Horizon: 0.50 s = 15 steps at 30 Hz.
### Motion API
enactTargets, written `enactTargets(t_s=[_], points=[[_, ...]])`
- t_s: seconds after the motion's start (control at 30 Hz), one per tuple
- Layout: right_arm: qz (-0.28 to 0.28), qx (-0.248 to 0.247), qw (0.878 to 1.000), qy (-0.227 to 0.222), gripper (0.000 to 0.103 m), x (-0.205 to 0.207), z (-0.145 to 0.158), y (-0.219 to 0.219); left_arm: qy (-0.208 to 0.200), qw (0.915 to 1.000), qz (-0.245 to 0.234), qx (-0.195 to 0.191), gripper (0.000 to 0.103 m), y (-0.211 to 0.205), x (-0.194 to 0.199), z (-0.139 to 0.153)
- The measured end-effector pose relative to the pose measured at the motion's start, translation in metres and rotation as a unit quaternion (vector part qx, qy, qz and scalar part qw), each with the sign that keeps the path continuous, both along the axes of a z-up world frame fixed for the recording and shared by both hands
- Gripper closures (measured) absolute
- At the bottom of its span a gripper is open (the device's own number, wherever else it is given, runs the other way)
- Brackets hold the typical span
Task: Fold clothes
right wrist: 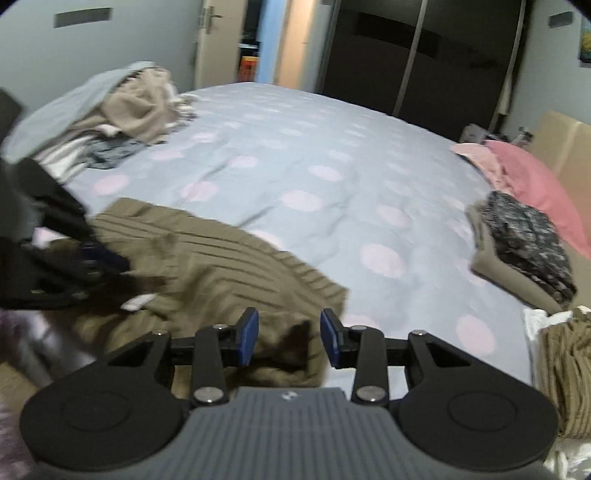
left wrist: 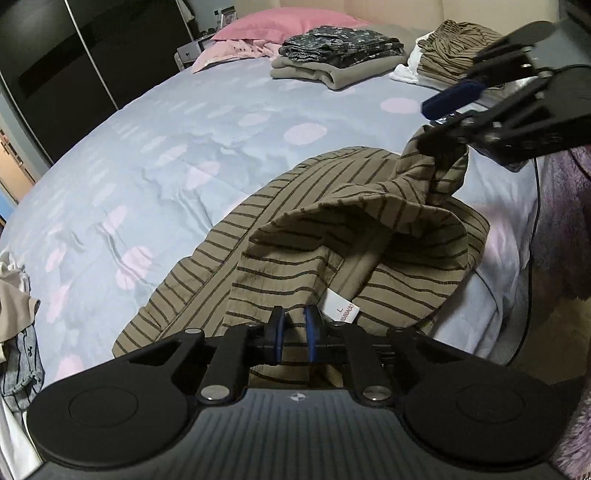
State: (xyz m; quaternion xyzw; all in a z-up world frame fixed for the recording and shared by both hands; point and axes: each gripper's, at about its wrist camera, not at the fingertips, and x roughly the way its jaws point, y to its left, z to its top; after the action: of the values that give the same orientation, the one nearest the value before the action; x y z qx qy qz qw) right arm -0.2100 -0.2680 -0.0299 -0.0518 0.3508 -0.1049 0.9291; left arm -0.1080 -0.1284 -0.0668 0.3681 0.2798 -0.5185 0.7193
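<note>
**Striped garment pinched at the collar end, far corner raised but not clamped**

Left wrist view: The left gripper [left wrist: 293,334] has its fingers drawn nearly together on a fold of the brown striped garment [left wrist: 332,236], just beside the white size label [left wrist: 341,308], which lies immediately right of the fingertips. From this pinch the garment runs ahead and to the right across the blue spotted bedspread [left wrist: 184,147], its long axis slanting away towards the right gripper [left wrist: 439,118]. There a bunched corner of cloth hangs lifted off the bed against the lower finger; the upper blue pad stands clear above it, so the fingers are apart. Whether the lower finger alone carries the cloth cannot be told. A folded stack [left wrist: 340,51] sits well beyond, near the pink pillow [left wrist: 280,22].

Right wrist view: This view is blurred. The right gripper [right wrist: 290,336] shows its fingers apart, with a dark tuft of the striped garment [right wrist: 207,266] between the pads but not pressed. The remainder spreads ahead and left of the fingers, towards the left gripper [right wrist: 99,258].

Judgement: the raised corner is the right gripper's to secure; the coming fold turns on carrying that end along the long axis towards the held collar end.
</note>
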Motion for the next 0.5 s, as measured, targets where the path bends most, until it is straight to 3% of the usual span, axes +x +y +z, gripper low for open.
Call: enactTargets(t_s=[0.03,0.1,0.13,0.33,0.5], points=[[-0.005,-0.003,1.0,0.006,0.064,0.003,-0.003,-0.003,0.0,1.0,0.0,0.0,0.097,0.0,0.0,0.0],[0.001,0.013,1.0,0.023,0.097,0.004,-0.01,-0.007,0.003,1.0,0.002,-0.001,0.1,0.001,0.001,0.002],[0.012,0.02,0.999,0.032,0.102,0.002,-0.012,-0.006,0.004,1.0,0.003,-0.001,0.101,0.003,0.002,0.003],[0.047,0.026,0.991,0.125,0.102,-0.001,-0.04,-0.001,0.007,1.0,-0.001,0.002,0.102,0.006,0.002,0.005],[0.048,0.029,0.984,0.17,0.102,-0.002,-0.059,-0.001,-0.002,0.9998,-0.017,0.002,0.102,0.007,-0.003,0.006]])
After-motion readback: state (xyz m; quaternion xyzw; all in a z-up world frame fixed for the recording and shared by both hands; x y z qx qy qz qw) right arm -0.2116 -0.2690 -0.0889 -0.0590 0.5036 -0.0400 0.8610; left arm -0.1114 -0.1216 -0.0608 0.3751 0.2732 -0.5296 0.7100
